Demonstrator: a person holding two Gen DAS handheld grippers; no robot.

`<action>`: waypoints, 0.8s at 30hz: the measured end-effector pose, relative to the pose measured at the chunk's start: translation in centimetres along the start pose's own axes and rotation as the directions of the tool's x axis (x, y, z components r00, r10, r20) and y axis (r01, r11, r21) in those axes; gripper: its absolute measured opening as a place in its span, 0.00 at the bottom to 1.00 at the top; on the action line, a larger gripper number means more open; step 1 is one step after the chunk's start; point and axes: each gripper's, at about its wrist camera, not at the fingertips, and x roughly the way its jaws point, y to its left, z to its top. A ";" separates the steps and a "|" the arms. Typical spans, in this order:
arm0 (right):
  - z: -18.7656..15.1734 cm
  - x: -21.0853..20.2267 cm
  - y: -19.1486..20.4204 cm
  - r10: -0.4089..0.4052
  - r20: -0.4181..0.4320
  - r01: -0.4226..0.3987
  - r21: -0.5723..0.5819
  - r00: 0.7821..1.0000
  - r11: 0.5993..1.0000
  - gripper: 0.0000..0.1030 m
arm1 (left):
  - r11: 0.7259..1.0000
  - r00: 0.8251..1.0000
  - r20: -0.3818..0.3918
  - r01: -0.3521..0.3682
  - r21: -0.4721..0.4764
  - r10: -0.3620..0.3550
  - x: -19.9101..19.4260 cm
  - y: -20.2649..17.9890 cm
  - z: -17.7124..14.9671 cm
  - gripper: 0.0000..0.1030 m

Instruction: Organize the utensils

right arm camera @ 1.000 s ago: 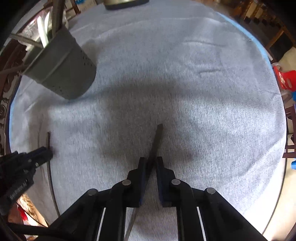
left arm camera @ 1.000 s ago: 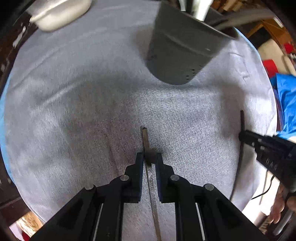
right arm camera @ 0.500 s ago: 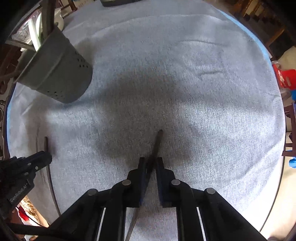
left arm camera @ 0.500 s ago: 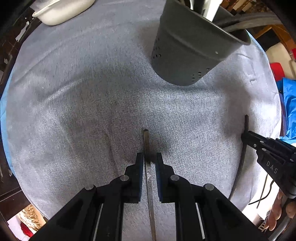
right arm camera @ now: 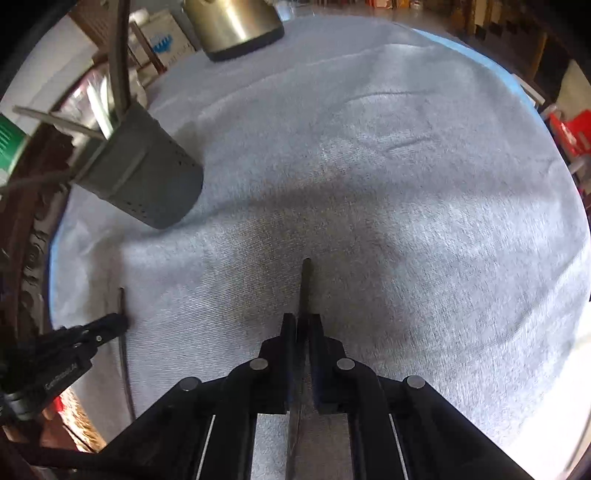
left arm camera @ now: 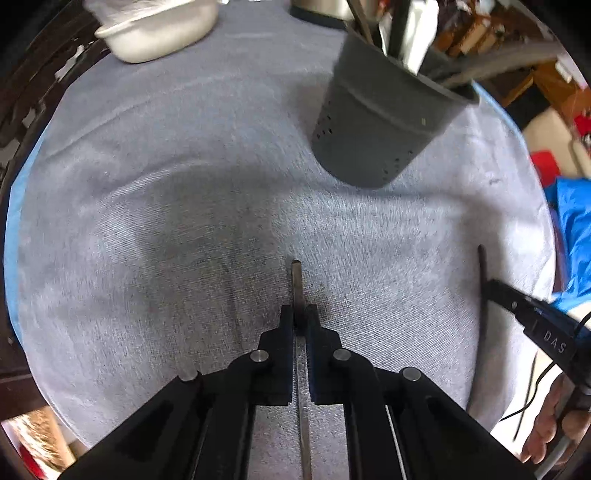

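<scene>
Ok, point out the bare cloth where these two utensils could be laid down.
Free: the wide gray cloth right of the dark holder, and the stretch between the white dish and the left tongs. Crowded: the holder itself, packed with handles, and the metal pot behind it.

Soft daylight, broad dim shadows across the grey cloth (left arm camera: 184, 206), fisheye bending at edges, slight motion blur

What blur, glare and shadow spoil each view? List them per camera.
Left wrist view: motion blur smears the white dish and grey utensil holder; a soft shadow falls on the cloth ahead of the left gripper. Right wrist view: fisheye bends the cloth's edge; glare washes out the lower right corner; the brass pot and the holder look blurred; the right gripper stays sharp.
</scene>
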 end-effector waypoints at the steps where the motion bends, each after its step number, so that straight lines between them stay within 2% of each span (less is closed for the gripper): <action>1: -0.3 -0.6 -0.3 0.018 0.020 -0.018 0.009 1.000 1.000 0.07 | 1.000 1.000 0.017 0.008 -0.011 -0.008 -0.4 0.2 -0.2 0.06; 7: -1.5 -3.8 -1.1 0.095 0.103 -0.099 0.031 0.990 0.995 0.07 | 0.997 0.990 0.129 0.069 -0.043 -0.063 -3.9 1.6 -1.6 0.05; 9: -1.6 -4.2 -0.9 0.057 0.111 -0.060 0.024 0.992 0.998 0.07 | 0.996 0.986 0.151 0.077 -0.040 -0.070 -5.0 1.8 -1.9 0.05; 12: -1.0 -4.0 -2.1 0.066 0.075 -0.069 0.035 0.995 0.997 0.09 | 0.997 0.988 0.141 0.072 -0.028 -0.067 -5.0 1.4 -1.6 0.05; 14: -0.6 -3.7 -2.5 0.043 0.042 -0.045 0.048 0.998 0.998 0.09 | 0.997 0.987 0.143 0.074 -0.020 -0.070 -5.3 1.2 -1.5 0.05; 17: 0.3 -2.9 -1.2 0.032 -0.003 -0.032 0.034 0.999 0.999 0.10 | 0.997 0.986 0.152 0.078 -0.016 -0.075 -5.5 0.5 -1.5 0.05; 24: 1.8 -0.2 0.2 -0.075 -0.090 0.078 0.026 0.993 0.997 0.10 | 0.997 0.979 0.189 0.070 0.013 -0.071 -7.1 -0.3 -1.7 0.05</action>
